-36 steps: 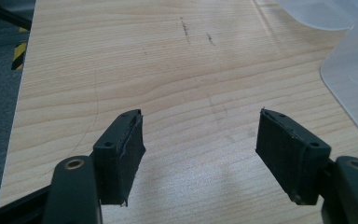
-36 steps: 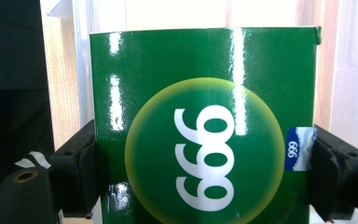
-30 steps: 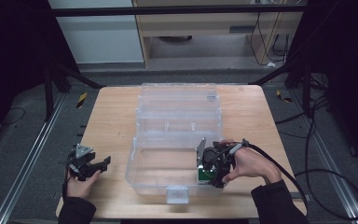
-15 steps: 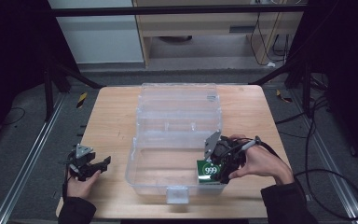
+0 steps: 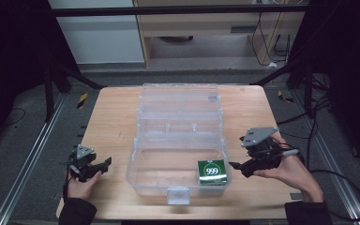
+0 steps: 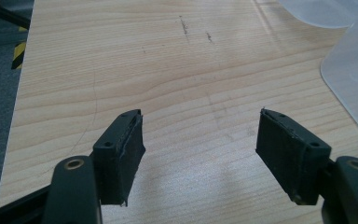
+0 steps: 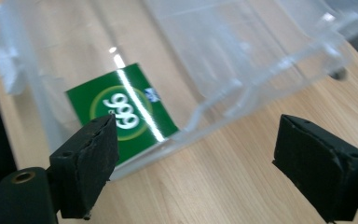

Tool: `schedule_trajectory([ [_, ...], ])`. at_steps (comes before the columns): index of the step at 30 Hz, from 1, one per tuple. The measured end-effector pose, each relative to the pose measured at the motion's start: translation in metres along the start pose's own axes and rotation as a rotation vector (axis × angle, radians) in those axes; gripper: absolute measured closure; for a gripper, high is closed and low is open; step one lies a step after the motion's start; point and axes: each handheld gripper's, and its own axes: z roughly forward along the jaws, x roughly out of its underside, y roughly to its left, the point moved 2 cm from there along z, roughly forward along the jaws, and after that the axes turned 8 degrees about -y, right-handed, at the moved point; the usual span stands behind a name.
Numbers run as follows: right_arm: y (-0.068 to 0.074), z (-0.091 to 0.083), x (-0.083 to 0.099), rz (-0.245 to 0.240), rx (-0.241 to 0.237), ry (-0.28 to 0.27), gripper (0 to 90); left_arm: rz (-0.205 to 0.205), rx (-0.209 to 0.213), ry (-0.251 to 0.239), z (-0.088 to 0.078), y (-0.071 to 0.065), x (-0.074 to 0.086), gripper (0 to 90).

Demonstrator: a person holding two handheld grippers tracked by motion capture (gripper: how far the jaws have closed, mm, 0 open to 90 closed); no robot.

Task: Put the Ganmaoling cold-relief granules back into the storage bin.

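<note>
The right claw (image 5: 238, 165) is hovering just outside the right wall of the clear plastic box (image 5: 178, 140), with its jaws spread wide and nothing between them. In the right gripper view, the same claw (image 7: 193, 165) is pointing at the box's corner (image 7: 242, 88), and the green packet marked 999 (image 7: 121, 119) is showing through the transparent wall just beyond the left jaw. The person's right hand (image 5: 288, 171) is gripping the tool from behind, with the grey three-cornered plate on top and the cable trailing off to the right.

The green packet (image 5: 212, 171) is lying flat on the floor of the box, in its near right corner, touching or nearly touching the right wall. The box is standing open in the middle of the wooden surface (image 5: 108, 117), its lid folded back toward the far edge.

The left claw (image 5: 107, 162) is sitting well apart from the box, near the front left corner of the surface, held by the left hand (image 5: 79, 183). In the left gripper view its jaws (image 6: 198, 158) are likewise standing spread and empty over bare wood (image 6: 121, 60), with a pale edge of the box (image 6: 354, 79) showing at the right.
</note>
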Motion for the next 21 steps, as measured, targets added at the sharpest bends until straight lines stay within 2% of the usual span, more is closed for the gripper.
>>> schedule_trajectory([
  [1, 0.000, 0.000, 0.000, 0.000, 0.000, 0.000, 11.9, 0.000, 0.000, 0.000, 0.000, 0.000, 0.000, 31.1],
  [2, -0.006, -0.001, 0.013, 0.066, 0.058, -0.018, 12.0, 0.001, 0.000, 0.001, 0.000, 0.000, 0.000, 31.1],
  [3, -0.006, -0.001, 0.013, 0.066, 0.058, -0.018, 12.0, 0.001, -0.001, 0.002, 0.000, 0.000, 0.000, 31.1],
  [5, -0.010, 0.000, 0.025, 0.107, 0.113, -0.034, 11.2, 0.002, -0.001, 0.003, 0.000, 0.000, 0.000, 31.1],
  [6, -0.015, 0.003, 0.038, 0.169, 0.168, -0.058, 11.0, 0.002, -0.001, 0.003, 0.000, 0.000, 0.000, 31.1],
  [8, -0.019, 0.006, 0.051, 0.231, 0.216, -0.076, 10.7, 0.004, -0.002, 0.005, 0.001, 0.000, 0.000, 31.1],
  [9, -0.019, 0.006, 0.051, 0.231, 0.216, -0.076, 10.7, 0.004, -0.002, 0.005, 0.001, 0.000, 0.000, 31.1],
  [11, -0.024, 0.009, 0.063, 0.291, 0.271, -0.095, 10.1, 0.004, -0.001, 0.004, 0.000, 0.000, 0.000, 31.1],
  [12, -0.028, 0.013, 0.075, 0.328, 0.300, -0.096, 8.0, 0.003, -0.001, 0.004, 0.001, 0.000, 0.000, 31.1],
  [13, -0.031, 0.015, 0.082, 0.344, 0.323, -0.092, 7.8, 0.005, -0.001, 0.006, 0.001, 0.000, 0.000, 31.1],
  [15, -0.034, 0.019, 0.091, 0.380, 0.341, -0.087, 7.1, 0.005, 0.000, 0.005, 0.001, 0.000, 0.001, 31.1],
  [16, -0.034, 0.019, 0.091, 0.380, 0.341, -0.087, 7.1, 0.005, 0.000, 0.005, 0.001, 0.000, 0.001, 31.1],
  [17, -0.035, 0.023, 0.102, 0.410, 0.355, -0.085, 7.3, 0.005, 0.001, 0.005, 0.001, 0.000, 0.001, 31.1],
  [21, -0.034, 0.027, 0.115, 0.441, 0.379, -0.064, 6.8, 0.004, 0.001, 0.007, 0.002, 0.000, 0.001, 31.1],
])
